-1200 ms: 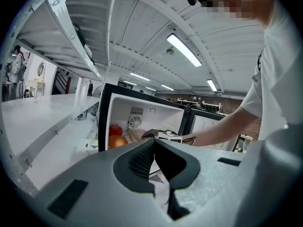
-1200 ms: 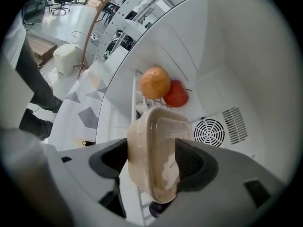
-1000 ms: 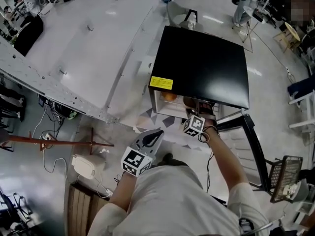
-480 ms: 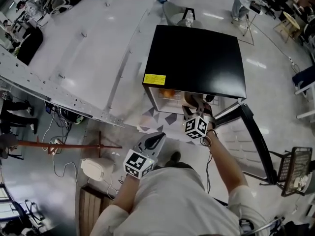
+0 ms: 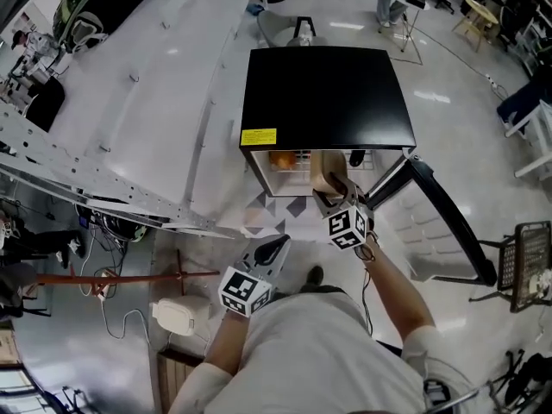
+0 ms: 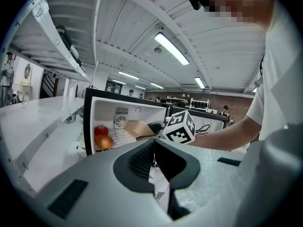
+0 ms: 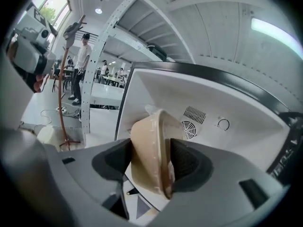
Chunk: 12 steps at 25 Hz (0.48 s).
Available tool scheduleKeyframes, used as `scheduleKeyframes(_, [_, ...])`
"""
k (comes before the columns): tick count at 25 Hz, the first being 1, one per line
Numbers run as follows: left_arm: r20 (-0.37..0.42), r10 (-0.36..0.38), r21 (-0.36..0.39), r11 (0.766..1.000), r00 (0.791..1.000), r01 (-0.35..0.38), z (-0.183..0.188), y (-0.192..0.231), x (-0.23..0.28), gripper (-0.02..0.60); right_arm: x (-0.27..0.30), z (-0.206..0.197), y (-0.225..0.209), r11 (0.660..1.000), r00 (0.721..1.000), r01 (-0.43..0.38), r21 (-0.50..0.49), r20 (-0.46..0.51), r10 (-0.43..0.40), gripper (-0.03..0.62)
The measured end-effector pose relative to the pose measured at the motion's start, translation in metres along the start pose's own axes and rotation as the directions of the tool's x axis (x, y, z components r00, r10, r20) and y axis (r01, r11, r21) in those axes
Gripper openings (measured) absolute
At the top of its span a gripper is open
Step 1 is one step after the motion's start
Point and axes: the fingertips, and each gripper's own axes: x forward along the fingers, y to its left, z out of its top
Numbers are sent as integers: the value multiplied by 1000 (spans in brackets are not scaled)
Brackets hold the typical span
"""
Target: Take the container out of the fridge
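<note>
The black mini fridge [image 5: 323,97] stands on the floor with its door [image 5: 448,222] swung open to the right. My right gripper [image 5: 332,190] is at the fridge mouth, shut on a beige container [image 5: 326,171], which is tipped on its side between the pads. The right gripper view shows the container [image 7: 149,157] filling the gap of the right gripper [image 7: 150,163], with the white fridge interior [image 7: 222,103] behind it. In the left gripper view a red apple [image 6: 101,130] and an orange [image 6: 104,141] lie inside the fridge. My left gripper [image 5: 278,244] hangs shut and empty near my body.
A long white metal bench [image 5: 129,102] runs along the left of the fridge. On the floor are a red-brown stand [image 5: 129,277] and a white box with cables [image 5: 179,315]. A wire basket [image 5: 530,266] stands at the right. A person [image 7: 81,65] stands far off.
My right gripper has drawn back from the fridge opening toward me, and the beige container now shows between its jaws at the fridge mouth. The left gripper has hardly moved.
</note>
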Motion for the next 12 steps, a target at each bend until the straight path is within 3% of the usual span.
scheduleKeyframes(5, [20, 20, -15, 1000, 1000, -20, -5, 8, -41, 5, -28, 3, 9, 986, 1000, 15, 164, 10, -17, 258])
scheduleKeyframes(12, [43, 41, -46, 998, 998, -39, -25, 10, -93, 5, -71, 16, 29, 970, 998, 32, 242, 36, -42, 256])
